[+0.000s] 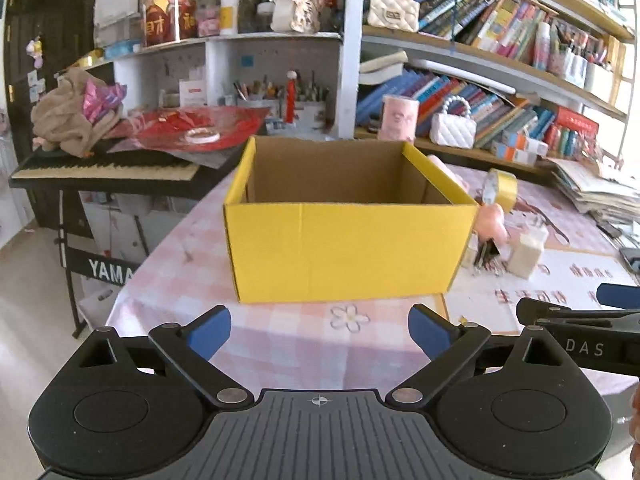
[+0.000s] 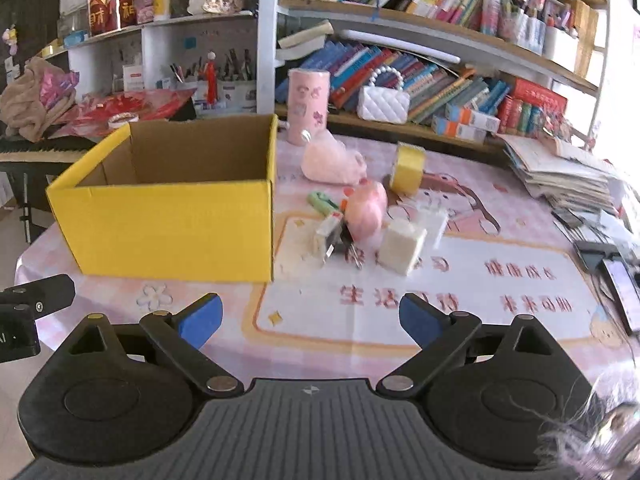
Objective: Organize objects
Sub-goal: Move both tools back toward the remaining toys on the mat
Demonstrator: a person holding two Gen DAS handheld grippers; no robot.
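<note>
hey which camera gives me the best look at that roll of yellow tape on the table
The right wrist view. There the roll of yellow tape stands on edge in the open, right of the yellow box, fully visible. In the left wrist view the roll is smaller and partly hidden behind the box's corner.

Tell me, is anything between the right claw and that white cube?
Nothing visible. The right gripper is open over bare tablecloth, and the white cube lies ahead of it with its near side exposed; the yellow box sits off to the left.
</note>
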